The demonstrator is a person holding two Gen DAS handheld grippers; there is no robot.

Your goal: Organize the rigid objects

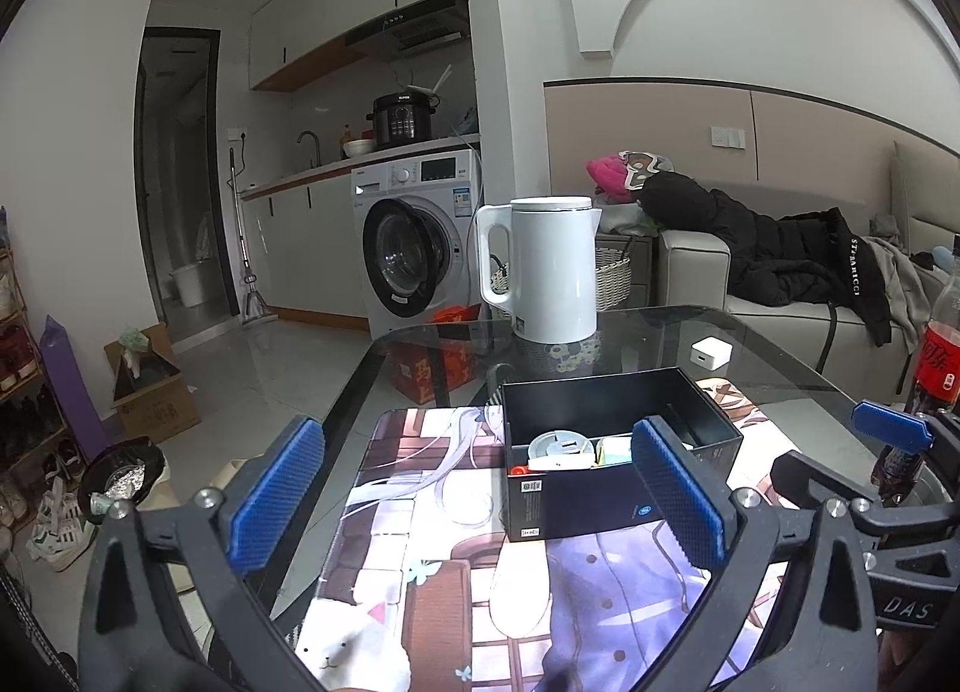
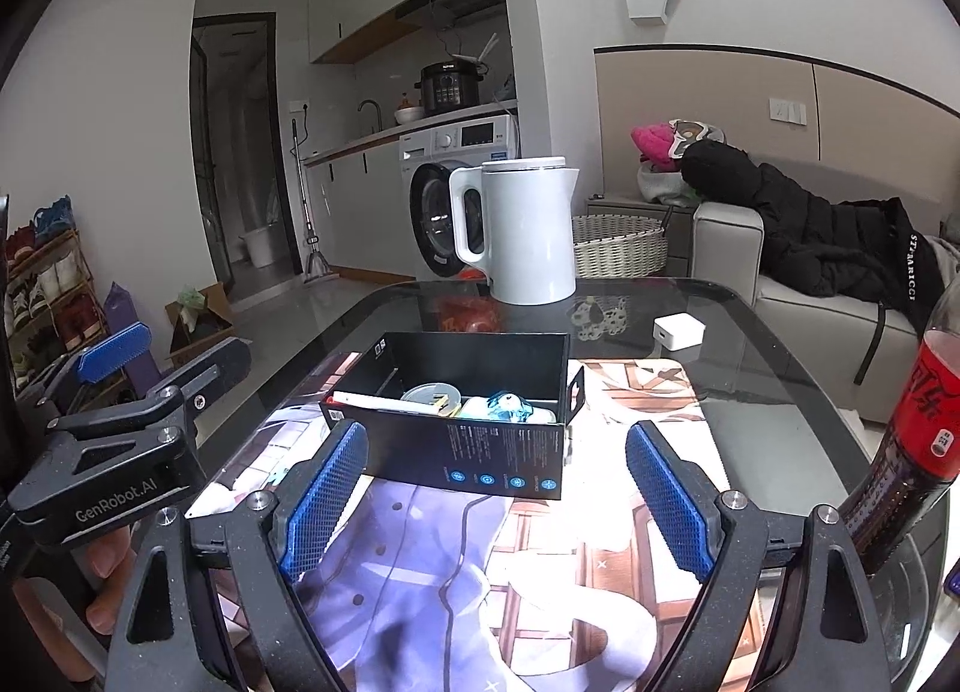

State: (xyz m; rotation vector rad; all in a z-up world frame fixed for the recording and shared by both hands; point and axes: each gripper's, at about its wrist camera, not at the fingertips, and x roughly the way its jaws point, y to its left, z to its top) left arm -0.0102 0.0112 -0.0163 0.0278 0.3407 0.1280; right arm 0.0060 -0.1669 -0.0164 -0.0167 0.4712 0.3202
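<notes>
Two claws, left claw (image 1: 477,497) and right claw (image 2: 501,497), gape wide and empty near the black box (image 2: 480,422)

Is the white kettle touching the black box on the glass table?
Apart. The right wrist view shows bare dark glass between the white kettle at the table's far edge and the black box on the printed mat.
</notes>
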